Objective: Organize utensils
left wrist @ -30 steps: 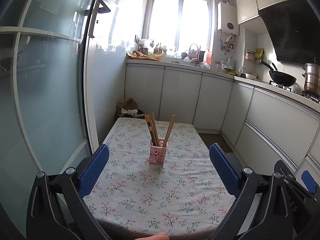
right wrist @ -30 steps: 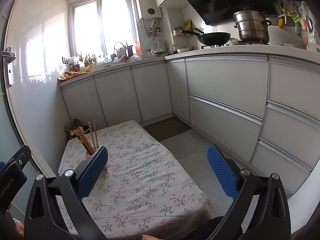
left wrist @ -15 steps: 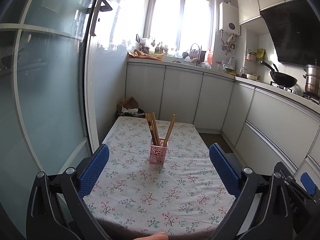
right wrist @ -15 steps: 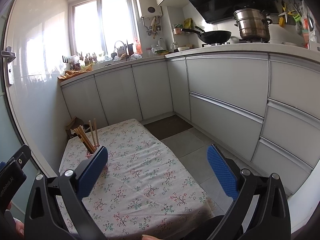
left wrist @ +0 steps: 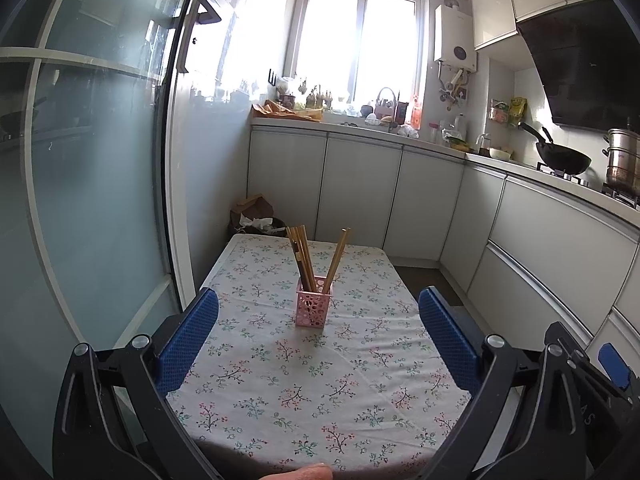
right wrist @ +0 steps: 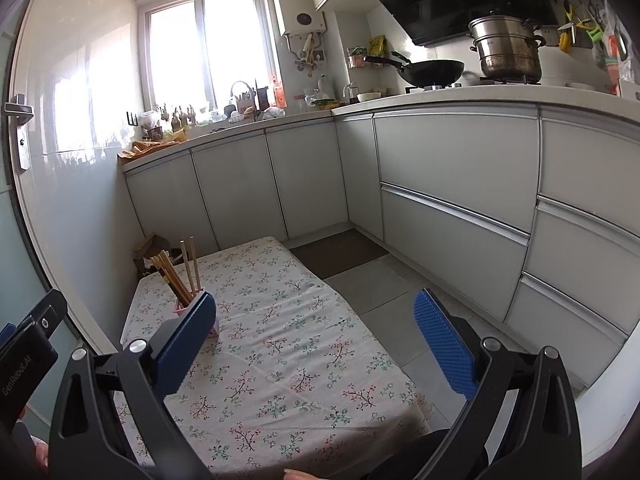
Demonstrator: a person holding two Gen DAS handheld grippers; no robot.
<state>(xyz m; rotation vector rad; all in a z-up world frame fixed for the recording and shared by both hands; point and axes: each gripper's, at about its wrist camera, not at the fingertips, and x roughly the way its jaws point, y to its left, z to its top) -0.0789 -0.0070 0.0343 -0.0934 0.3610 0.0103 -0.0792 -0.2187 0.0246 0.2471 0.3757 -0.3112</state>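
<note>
The left gripper (left wrist: 319, 322) and right gripper (right wrist: 314, 330) were held wide open and empty above the table (left wrist: 360, 408). The chopsticks (left wrist: 306, 258) were stood in the pink holder (left wrist: 313, 307) mid-table.

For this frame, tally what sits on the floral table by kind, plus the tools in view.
Pink perforated holder: 1
Chopstick groups in the holder: 2, a left-leaning bundle and a right-leaning pair; single sticks too close to count
Tools: 2, left tool and right tool, both open and empty
Total: 5
</note>
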